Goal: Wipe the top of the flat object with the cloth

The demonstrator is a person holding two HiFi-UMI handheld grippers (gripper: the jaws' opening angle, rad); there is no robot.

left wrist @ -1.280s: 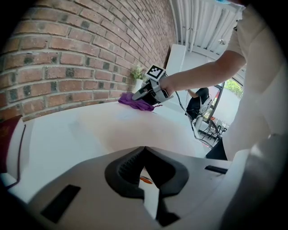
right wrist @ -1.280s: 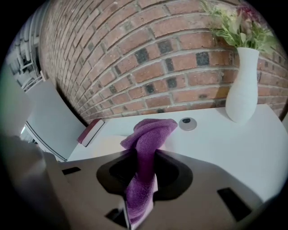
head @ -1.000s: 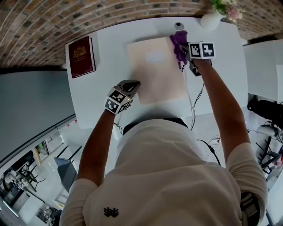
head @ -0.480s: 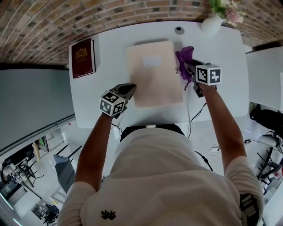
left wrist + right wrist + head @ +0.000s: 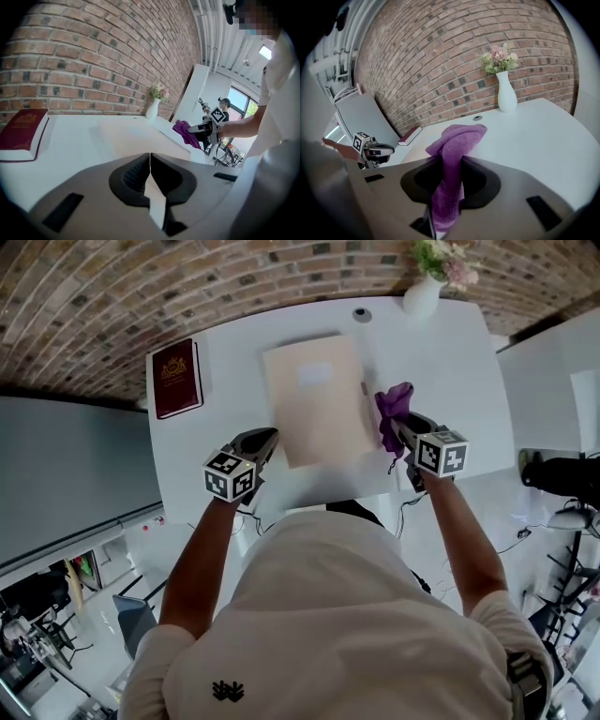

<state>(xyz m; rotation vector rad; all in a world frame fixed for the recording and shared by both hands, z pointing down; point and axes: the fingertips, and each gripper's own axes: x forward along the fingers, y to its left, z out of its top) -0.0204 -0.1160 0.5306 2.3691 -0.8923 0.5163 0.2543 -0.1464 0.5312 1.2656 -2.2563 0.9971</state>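
The flat object [image 5: 314,399] is a pale beige folder lying on the white table [image 5: 450,362]. My right gripper [image 5: 401,430] is shut on a purple cloth [image 5: 393,407] and holds it just off the folder's right edge. In the right gripper view the cloth [image 5: 457,150] stands up between the jaws of the right gripper [image 5: 450,176]. My left gripper [image 5: 265,438] is shut and empty beside the folder's near left corner. In the left gripper view its jaws [image 5: 150,157] meet, the folder [image 5: 136,138] lies ahead, and the cloth [image 5: 186,132] hangs above the table.
A dark red book [image 5: 176,378] lies at the table's far left. A white vase with flowers [image 5: 424,292] stands at the far right edge, and a small round fitting [image 5: 361,313] sits in the tabletop beyond the folder. A cable [image 5: 405,491] hangs off the near edge.
My right gripper has carried the cloth from the folder's far right corner back toward me along its right edge. The left gripper has drawn slightly back and left of the folder's near corner.
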